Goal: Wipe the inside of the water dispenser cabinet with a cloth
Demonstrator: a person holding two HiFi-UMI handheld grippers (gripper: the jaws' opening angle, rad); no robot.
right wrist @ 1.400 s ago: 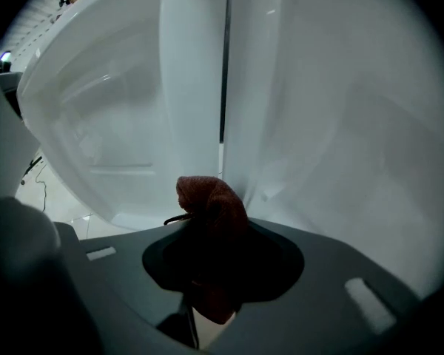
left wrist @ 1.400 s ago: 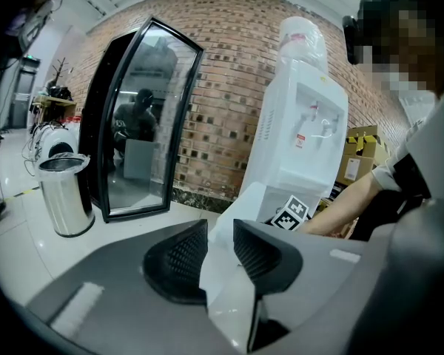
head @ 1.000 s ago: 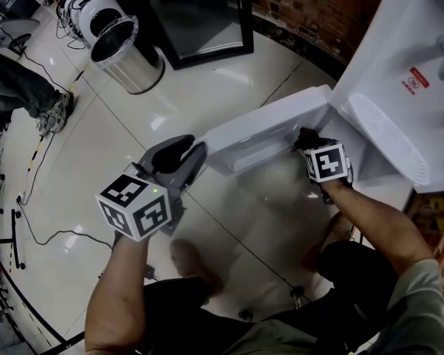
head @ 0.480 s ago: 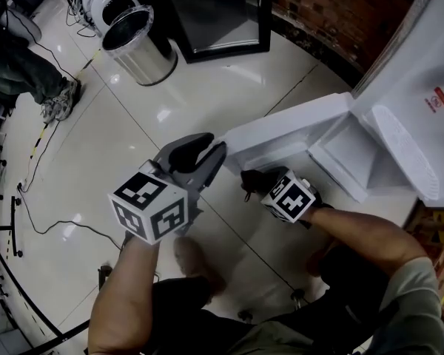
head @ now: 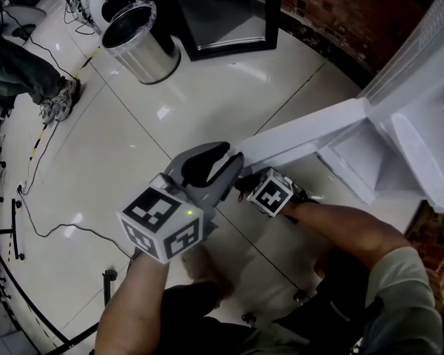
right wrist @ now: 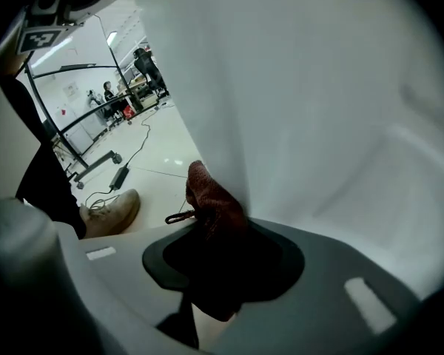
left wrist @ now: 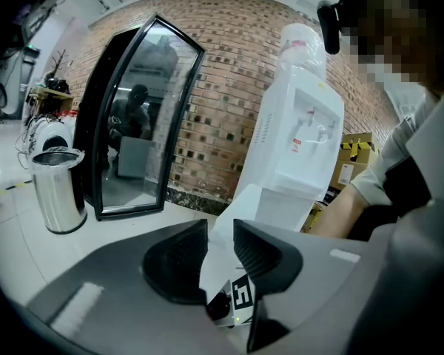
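At the far left of the head view, a person's shoe [head: 57, 108] rests on the glossy pale floor [head: 133, 146]. Further up stands a steel bin [head: 142, 44], and beside it a black-framed glass panel [head: 226, 13] stands before the brick wall [head: 333, 13].

Low in the middle, the left gripper [left wrist: 220, 228] points toward the white dispenser. Its fingers [left wrist: 179, 261] stand a little apart with a narrow gap, and nothing sits between them. Only the door and the other gripper's marker cube show through the gap.

Just to its right, the right gripper [right wrist: 214, 246] tilts down at the free end of the open cabinet door [head: 303, 135]. Its fingers are clamped on a bunched reddish-brown cloth [right wrist: 211, 198], whose tuft sticks out past the tips, right beside the door's white face. Whether cloth and door touch I cannot tell. The cloth is outside the cabinet, over the floor.

Further right, the door swings out from the water dispenser [head: 429, 72]. The cabinet recess [head: 359, 161] shows pale and open beneath the drip grille [head: 418, 152].
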